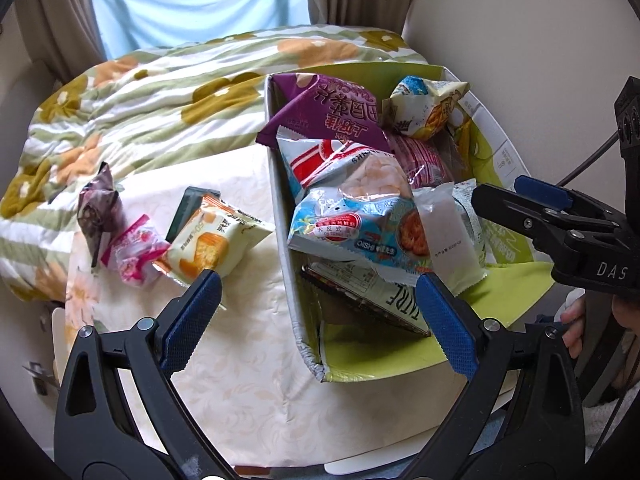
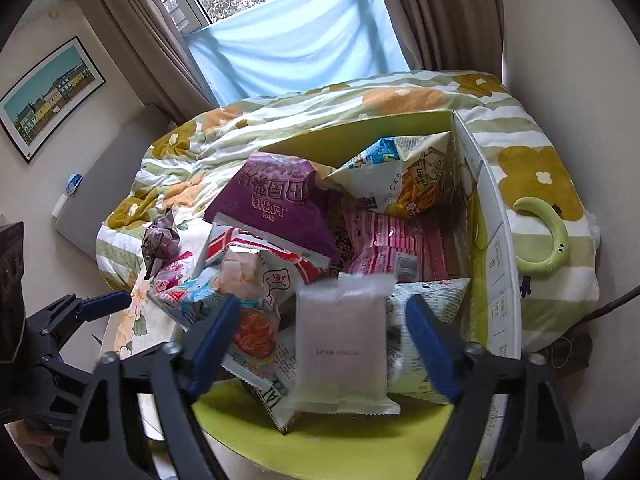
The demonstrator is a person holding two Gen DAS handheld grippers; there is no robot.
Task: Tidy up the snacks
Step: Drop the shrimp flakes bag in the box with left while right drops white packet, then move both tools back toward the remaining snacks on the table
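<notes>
Right wrist view had the right gripper (image 2: 324, 344) spread wide over the box (image 2: 496, 240), with a pale frosted packet (image 2: 342, 344) lying between the fingers but not pinched, resting on the snack pile near the box's close end. A purple bag (image 2: 276, 200) sat further back in the box. Left wrist view showed the left gripper (image 1: 320, 316) wide apart too, holding nothing, above the tablecloth (image 1: 240, 380). Left of the box, an orange cake packet (image 1: 212, 240) and a pink packet (image 1: 132, 252) were lying out on the table.

Floral quilt (image 1: 160, 92), brown curtains (image 2: 160, 40), framed picture (image 2: 48, 96), green curved cushion (image 2: 548, 240) on the quilt
</notes>
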